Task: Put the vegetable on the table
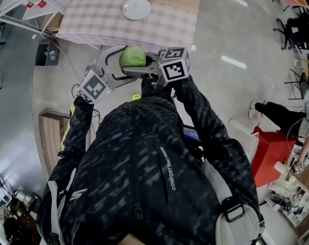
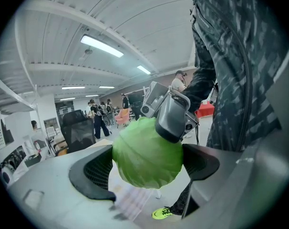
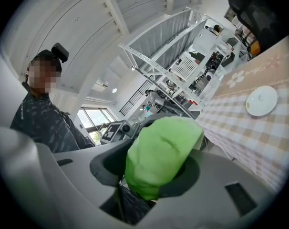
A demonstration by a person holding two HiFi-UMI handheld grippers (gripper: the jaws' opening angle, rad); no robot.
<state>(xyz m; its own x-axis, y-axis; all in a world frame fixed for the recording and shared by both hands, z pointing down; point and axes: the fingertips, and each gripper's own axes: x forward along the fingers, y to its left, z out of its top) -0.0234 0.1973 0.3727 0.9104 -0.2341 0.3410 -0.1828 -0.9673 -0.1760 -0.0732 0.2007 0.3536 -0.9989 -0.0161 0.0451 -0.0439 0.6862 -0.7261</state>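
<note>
The round green cabbage (image 1: 132, 56) is up in the air, near the edge of the checked-cloth counter (image 1: 93, 22) that carries a white round plate (image 1: 136, 8). I have it pinched twice over: my left tool (image 2: 147, 165) and right tool (image 3: 156, 162) each clamp it.

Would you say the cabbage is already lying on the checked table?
No, the cabbage is held up between the left gripper and the right gripper, off the table.

Bright, even light falls from ceiling strip lamps (image 2: 101, 46) above the vegetable (image 2: 147, 159). Right of it, glare streaks the floor (image 1: 233, 61). Below it the table (image 2: 130, 199) smears; the views' rims bend and darken.
</note>
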